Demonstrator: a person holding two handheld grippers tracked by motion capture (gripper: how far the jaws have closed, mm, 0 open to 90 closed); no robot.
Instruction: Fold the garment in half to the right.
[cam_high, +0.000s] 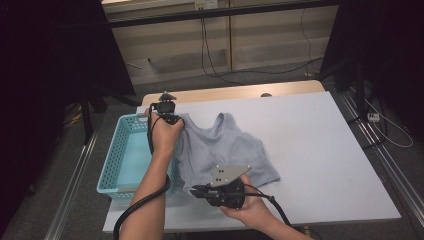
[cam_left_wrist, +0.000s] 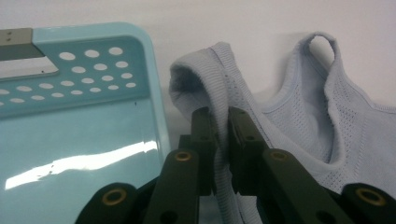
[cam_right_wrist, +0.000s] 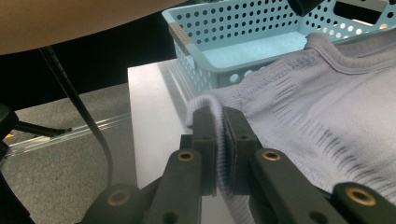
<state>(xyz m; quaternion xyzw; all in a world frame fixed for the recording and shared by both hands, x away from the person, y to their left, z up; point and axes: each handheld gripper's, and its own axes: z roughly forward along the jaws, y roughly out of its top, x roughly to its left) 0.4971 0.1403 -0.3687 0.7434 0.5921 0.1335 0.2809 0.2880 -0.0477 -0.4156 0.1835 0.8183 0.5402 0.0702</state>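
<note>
No legible text or labels

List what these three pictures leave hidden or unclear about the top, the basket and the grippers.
- High view: the left gripper tips, hidden by the hand.
- High view: the basket near wall, partly behind the forearm.
- Left gripper view: the grey top hem, cut off by the edge.
- Right gripper view: the right gripper pinches fabric; the pinched edge is hidden between the pads.

1 grey tank top (cam_high: 227, 150), 1 blue basket (cam_high: 116, 155), 2 tongs, left (cam_high: 170, 119), right (cam_high: 196, 190), 1 table (cam_high: 320, 150)

My white table (cam_high: 310, 150) fills the frame's centre; a pale grey-blue top (cam_high: 225, 150) lies on its left half.
</note>
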